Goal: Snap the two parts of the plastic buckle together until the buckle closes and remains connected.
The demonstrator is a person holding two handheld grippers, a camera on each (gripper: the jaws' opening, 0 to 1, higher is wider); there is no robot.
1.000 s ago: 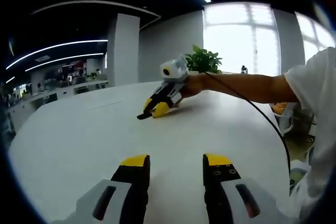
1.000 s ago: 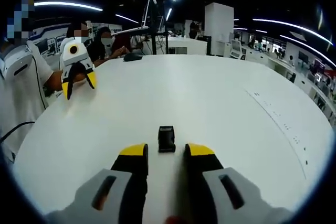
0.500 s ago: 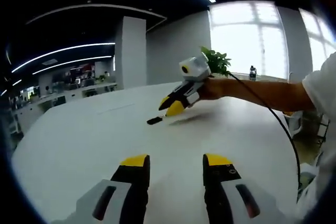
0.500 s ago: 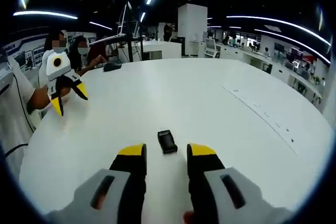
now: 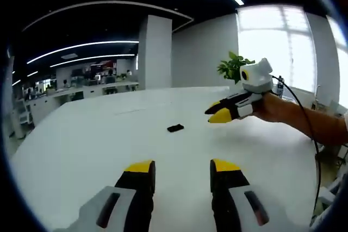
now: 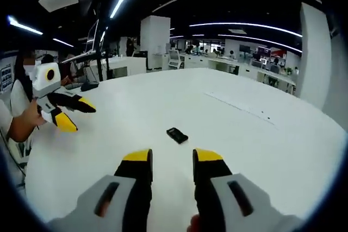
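Behind everything I see a big open office with long ceiling lights, a white pillar and a bright window with a green plant (image 5: 235, 64) beside it. My white round worktop (image 5: 98, 145) carries one small black buckle (image 5: 175, 128), which lies flat near the middle, well apart from both tools. In the right gripper view the buckle (image 6: 177, 135) looks like one compact piece, but it is too small for me to tell whether the two parts are fully clicked together.

My left tool (image 5: 182, 175) has its yellow-tipped jaws parted with bare worktop between them, and it holds nothing. My right tool (image 6: 172, 164) also has its jaws apart, a bit narrower, and it also holds nothing; the buckle lies just ahead of its tips, slightly to the right of the gap. In the left gripper view the right tool (image 5: 220, 112) hovers above the worktop, near the buckle but not touching it, with its jaws close to each other.

I judge that both tools are kept off the buckle so it lies in plain sight. If the halves are not locked, each tool must take one end and press them together.
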